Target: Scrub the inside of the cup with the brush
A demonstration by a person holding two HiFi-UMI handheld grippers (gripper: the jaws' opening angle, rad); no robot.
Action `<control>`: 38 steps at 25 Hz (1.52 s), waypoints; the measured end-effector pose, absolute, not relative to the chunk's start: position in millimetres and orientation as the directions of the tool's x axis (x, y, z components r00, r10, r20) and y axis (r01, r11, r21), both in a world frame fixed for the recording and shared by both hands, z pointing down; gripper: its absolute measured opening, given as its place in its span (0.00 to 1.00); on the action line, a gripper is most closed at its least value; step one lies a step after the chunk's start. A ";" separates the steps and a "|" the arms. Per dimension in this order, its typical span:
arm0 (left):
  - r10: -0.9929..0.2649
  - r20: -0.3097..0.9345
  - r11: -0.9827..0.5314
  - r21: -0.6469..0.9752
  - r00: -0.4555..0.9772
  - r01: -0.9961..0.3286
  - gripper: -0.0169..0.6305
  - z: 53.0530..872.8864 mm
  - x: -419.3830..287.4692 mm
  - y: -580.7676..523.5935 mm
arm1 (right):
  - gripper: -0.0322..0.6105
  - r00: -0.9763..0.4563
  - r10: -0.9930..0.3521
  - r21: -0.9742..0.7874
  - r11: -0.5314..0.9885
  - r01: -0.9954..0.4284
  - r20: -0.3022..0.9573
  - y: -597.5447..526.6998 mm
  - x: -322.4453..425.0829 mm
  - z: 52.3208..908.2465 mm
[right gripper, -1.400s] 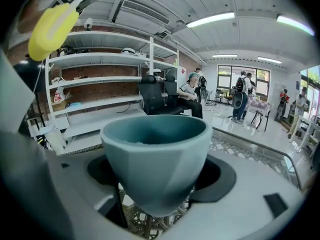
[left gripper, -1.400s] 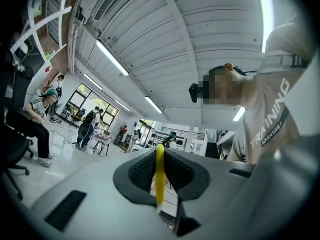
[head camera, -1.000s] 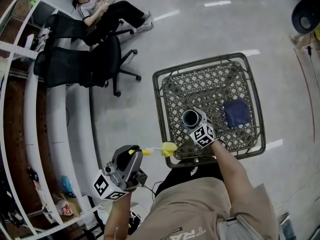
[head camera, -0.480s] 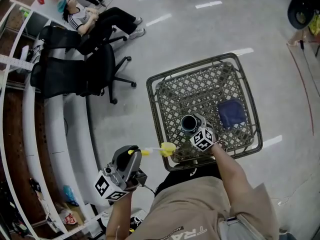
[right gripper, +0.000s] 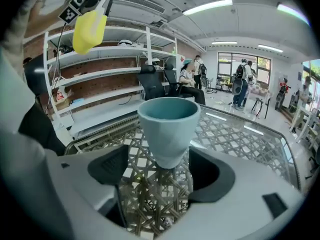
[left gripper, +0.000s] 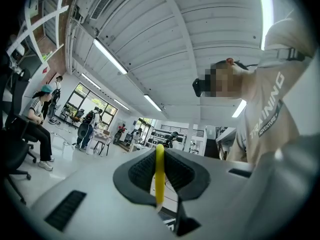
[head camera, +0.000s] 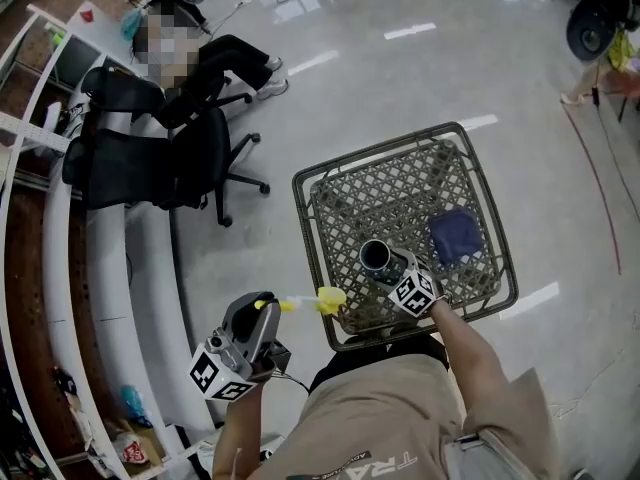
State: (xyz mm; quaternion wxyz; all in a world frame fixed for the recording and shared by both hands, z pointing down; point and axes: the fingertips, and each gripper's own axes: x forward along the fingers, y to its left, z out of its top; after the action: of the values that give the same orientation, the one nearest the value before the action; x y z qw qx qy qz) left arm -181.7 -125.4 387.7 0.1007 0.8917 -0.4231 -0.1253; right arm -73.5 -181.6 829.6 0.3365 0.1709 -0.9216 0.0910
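The light blue cup stands upright between the jaws of my right gripper, which is shut on its narrow base. From the head view the cup shows its dark mouth over the near part of the wicker table, with the right gripper just behind it. My left gripper is shut on the yellow brush handle. The yellow brush head hangs off the table's near left edge, apart from the cup, and shows high at the left in the right gripper view.
A dark blue cloth lies on the table right of the cup. Black office chairs and a seated person stand at the left, beside a curved white counter and shelving. Shiny floor surrounds the table.
The head camera has shifted, so the table sits slightly lower in view. Both grippers keep their hold, and the brush head stays left of the cup.
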 end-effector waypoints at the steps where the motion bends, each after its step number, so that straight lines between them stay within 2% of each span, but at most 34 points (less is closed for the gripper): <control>1: -0.776 -0.138 -0.627 0.280 0.615 -0.727 0.11 387.7 -181.6 -122.2 | 0.66 -0.708 -0.254 -0.053 0.923 -0.381 0.659 -176.6 -68.6 828.1; 5: -0.763 -0.158 -0.643 0.279 0.627 -0.713 0.10 387.7 -182.2 -111.7 | 0.66 -0.692 -0.264 -0.053 0.915 -0.400 0.672 -159.0 -44.8 812.2; 8: -0.759 -0.187 -0.651 0.271 0.624 -0.710 0.10 381.9 -186.4 -110.5 | 0.65 -0.720 -0.287 -0.058 0.909 -0.413 0.632 -152.9 -32.5 775.1; 11: -0.754 -0.215 -0.657 0.263 0.620 -0.707 0.10 377.4 -194.7 -108.3 | 0.47 -0.760 -0.359 -0.049 0.889 -0.455 0.542 -149.9 -28.6 719.3; 12: -0.753 -0.219 -0.658 0.263 0.621 -0.706 0.11 377.6 -197.9 -105.7 | 0.44 -0.772 -0.384 -0.045 0.882 -0.468 0.506 -147.1 -29.7 699.8; 16: -0.744 -0.236 -0.668 0.264 0.625 -0.696 0.11 378.9 -204.4 -102.8 | 0.22 -0.817 -0.477 -0.019 0.860 -0.510 0.323 -148.0 -33.9 611.0; 19: -0.733 -0.264 -0.679 0.258 0.627 -0.687 0.11 378.2 -202.3 -108.5 | 0.11 -0.843 -0.503 0.001 0.859 -0.512 0.188 -156.8 -33.1 544.9; 24: -0.723 -0.279 -0.689 0.216 0.632 -0.692 0.11 371.3 -208.5 -107.8 | 0.08 -0.892 -0.439 0.011 0.898 -0.440 0.104 -156.4 -47.8 467.0; 31: -0.728 -0.235 -0.684 0.202 0.643 -0.701 0.10 371.4 -216.8 -112.4 | 0.08 -0.955 -0.278 0.158 0.952 -0.261 0.099 -141.0 -85.3 403.0; 38: -0.749 -0.191 -0.660 0.131 0.634 -0.740 0.10 374.5 -212.0 -119.6 | 0.08 -0.945 -0.306 0.204 0.938 -0.279 0.117 -141.0 -101.5 382.6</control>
State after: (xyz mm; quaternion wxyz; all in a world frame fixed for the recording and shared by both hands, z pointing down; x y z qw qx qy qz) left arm -212.0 -119.6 374.5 0.0202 0.9038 -0.4119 -0.1147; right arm -101.5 -141.0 382.6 0.0735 0.1488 -0.9817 -0.0929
